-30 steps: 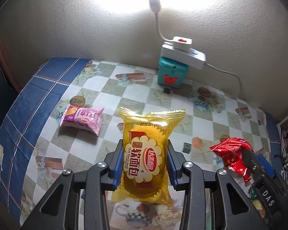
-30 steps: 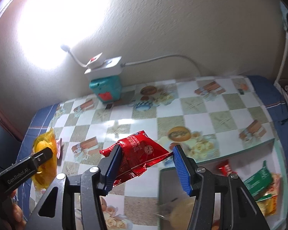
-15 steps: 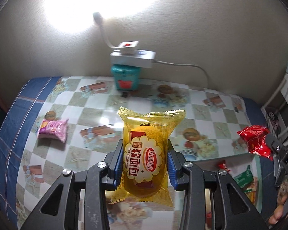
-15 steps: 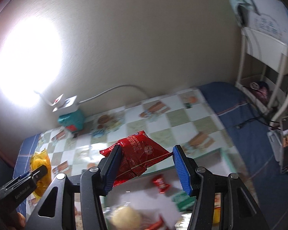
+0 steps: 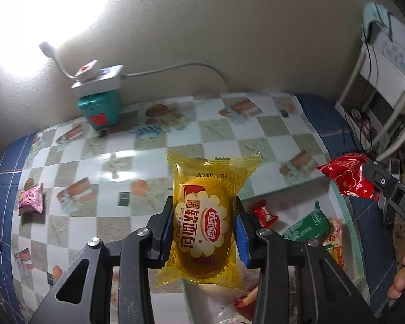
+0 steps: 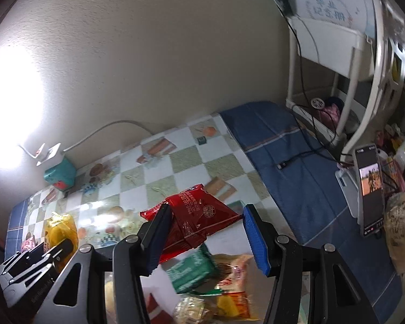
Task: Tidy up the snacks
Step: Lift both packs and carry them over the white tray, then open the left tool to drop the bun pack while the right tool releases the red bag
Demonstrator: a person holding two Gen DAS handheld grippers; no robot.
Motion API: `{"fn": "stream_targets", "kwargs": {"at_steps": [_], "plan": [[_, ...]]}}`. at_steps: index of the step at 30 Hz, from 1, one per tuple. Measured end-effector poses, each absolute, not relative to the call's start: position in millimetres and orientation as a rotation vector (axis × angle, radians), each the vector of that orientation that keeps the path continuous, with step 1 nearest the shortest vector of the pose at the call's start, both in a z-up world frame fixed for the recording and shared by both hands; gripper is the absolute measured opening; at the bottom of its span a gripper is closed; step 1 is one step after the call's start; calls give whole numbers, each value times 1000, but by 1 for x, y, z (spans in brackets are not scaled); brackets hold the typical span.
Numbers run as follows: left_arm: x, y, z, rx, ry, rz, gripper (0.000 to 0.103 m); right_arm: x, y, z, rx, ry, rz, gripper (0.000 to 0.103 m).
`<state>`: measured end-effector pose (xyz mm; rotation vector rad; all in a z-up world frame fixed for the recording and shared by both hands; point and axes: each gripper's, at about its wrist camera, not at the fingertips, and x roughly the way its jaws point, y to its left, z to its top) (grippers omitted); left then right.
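Left wrist view shows the left hand-held gripper closed on a yellow soft-bread packet, its blue pads pressing both sides of the wrapper, which stands upright between the fingers with the date print at twelve o'clock. Below it and toward four o'clock lies a white tray holding a small red candy, a green packet and an orange packet. At three o'clock the right hand-held gripper carries a red snack bag above the tray's far edge. A pink snack packet lies alone on the checkered worktop at nine o'clock, well apart from everything else. At eleven o'clock a teal box stands against the wall with a white power strip on top.

Right wrist view has the right hand-held gripper fairly wide: the red snack bag rests against the left pad, its corner reaching toward the right one. Beneath sit the green packet and orange packet. A phone stands at three o'clock.
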<state>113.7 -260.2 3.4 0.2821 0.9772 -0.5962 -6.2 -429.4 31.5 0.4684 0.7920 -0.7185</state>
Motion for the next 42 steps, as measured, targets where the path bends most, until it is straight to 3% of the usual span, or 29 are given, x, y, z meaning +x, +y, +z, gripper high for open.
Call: {"fn": "stream_targets", "kwargs": {"at_steps": [26, 42], "plan": [[90, -307, -42, 460, 1019, -603, 41, 0, -449, -41, 521, 999, -664, 58], [84, -316, -53, 485, 1053, -621, 42, 11, -439, -51, 519, 1049, -590, 59]]}}
